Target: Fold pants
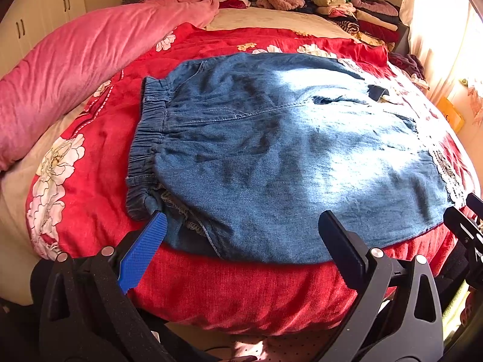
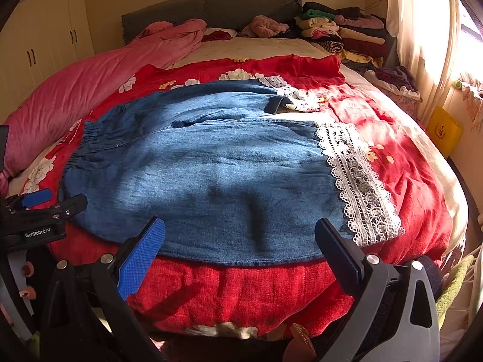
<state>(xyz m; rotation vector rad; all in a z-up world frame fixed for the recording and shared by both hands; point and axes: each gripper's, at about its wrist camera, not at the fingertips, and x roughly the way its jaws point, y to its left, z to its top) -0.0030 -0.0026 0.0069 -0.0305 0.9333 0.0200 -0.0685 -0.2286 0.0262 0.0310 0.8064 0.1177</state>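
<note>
Blue denim pants (image 1: pixel 271 157) (image 2: pixel 205 175) lie flat across a red floral quilt (image 1: pixel 229 289) (image 2: pixel 235 289) on the bed. Their elastic waistband (image 1: pixel 148 147) (image 2: pixel 77 150) is at the left, and white lace hems (image 2: pixel 359 187) (image 1: pixel 446 172) are at the right. My left gripper (image 1: pixel 241 223) hovers open over the near edge by the waist end, holding nothing. Over the near edge toward the hem end, my right gripper (image 2: pixel 240 226) is open and holds nothing. Each gripper shows at the edge of the other's view: the left gripper (image 2: pixel 54 202), and the right gripper (image 1: pixel 462 214).
A pink duvet (image 1: pixel 90 60) (image 2: pixel 75 96) is bunched along the bed's left side. Stacks of folded clothes (image 1: pixel 353 12) (image 2: pixel 341 33) sit at the far right by the headboard. A curtain (image 2: pixel 422 30) and a yellow box (image 2: pixel 443 129) stand to the right.
</note>
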